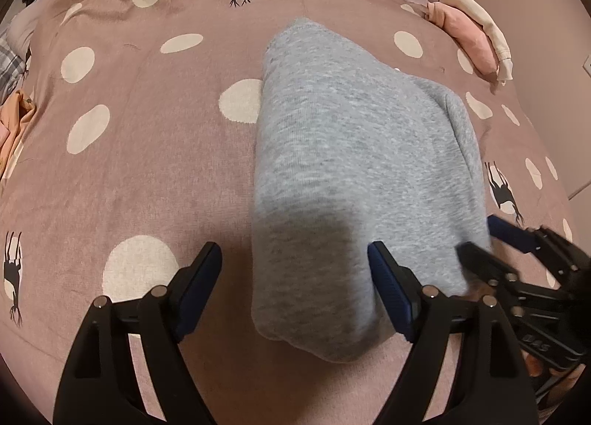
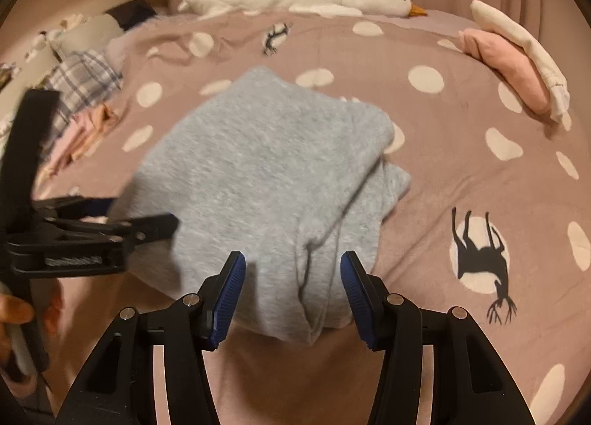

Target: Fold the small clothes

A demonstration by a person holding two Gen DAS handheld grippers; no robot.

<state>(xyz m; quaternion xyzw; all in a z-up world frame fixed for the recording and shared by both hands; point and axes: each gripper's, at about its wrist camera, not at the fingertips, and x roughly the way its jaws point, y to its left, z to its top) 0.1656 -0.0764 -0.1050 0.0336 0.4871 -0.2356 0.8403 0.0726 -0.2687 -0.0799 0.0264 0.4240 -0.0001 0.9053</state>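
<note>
The folded grey garment (image 1: 354, 181) is lying on the spotted bedspread (image 1: 140, 151) while the left gripper (image 1: 295, 269) is straddling its near-left corner with fingers wide and the right gripper (image 2: 291, 288), half-open, is bracketing the near edge, seemingly to take both corners for 1 more fold.

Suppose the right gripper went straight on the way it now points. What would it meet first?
Most likely the grey folded garment: the right gripper stands open with the garment's near edge between its fingers. How far above the cloth the fingers are is unclear.
</note>
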